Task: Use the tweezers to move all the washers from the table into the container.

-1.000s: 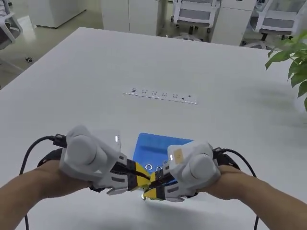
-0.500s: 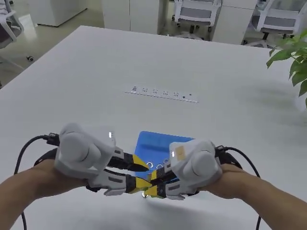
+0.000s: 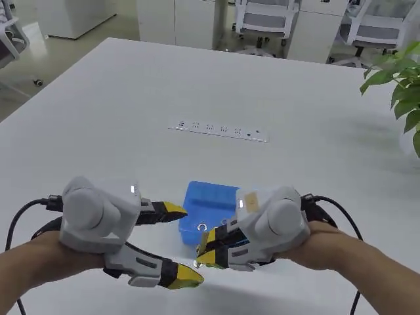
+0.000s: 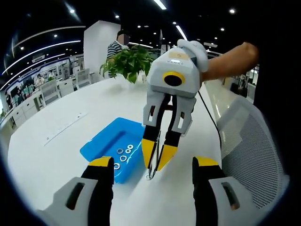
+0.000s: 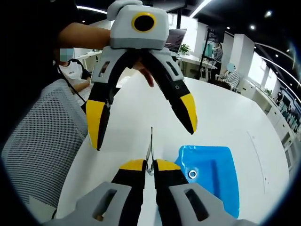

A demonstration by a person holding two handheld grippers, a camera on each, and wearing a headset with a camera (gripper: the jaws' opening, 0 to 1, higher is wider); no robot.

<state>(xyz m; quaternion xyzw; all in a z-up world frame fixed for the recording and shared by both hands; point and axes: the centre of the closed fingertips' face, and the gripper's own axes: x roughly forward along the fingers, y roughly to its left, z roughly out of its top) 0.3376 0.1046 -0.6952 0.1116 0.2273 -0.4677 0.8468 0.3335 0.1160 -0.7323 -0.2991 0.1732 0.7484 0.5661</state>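
Note:
My right gripper (image 3: 205, 252) is shut on thin metal tweezers (image 5: 150, 149), whose tips point away from it over the white table. In the left gripper view the tweezers (image 4: 152, 162) hang from the right gripper (image 4: 158, 153) just right of the blue container (image 4: 101, 146). Several washers (image 4: 123, 153) lie inside it; one washer (image 5: 192, 174) is visible in the right gripper view and one washer (image 3: 202, 228) in the head view. My left gripper (image 3: 180, 245) stands wide open with nothing in it, left of the container (image 3: 211, 196), facing the right gripper.
A row of flush sockets (image 3: 220, 129) crosses the table's middle. A green plant (image 3: 401, 82) stands at the far right edge. Office chairs (image 3: 266, 16) line the far side, and a mesh chair (image 4: 251, 141) sits close behind me.
My left gripper has opened wide and pulled back left, away from the right gripper it was close against. The right gripper has kept the tweezers and barely moved.

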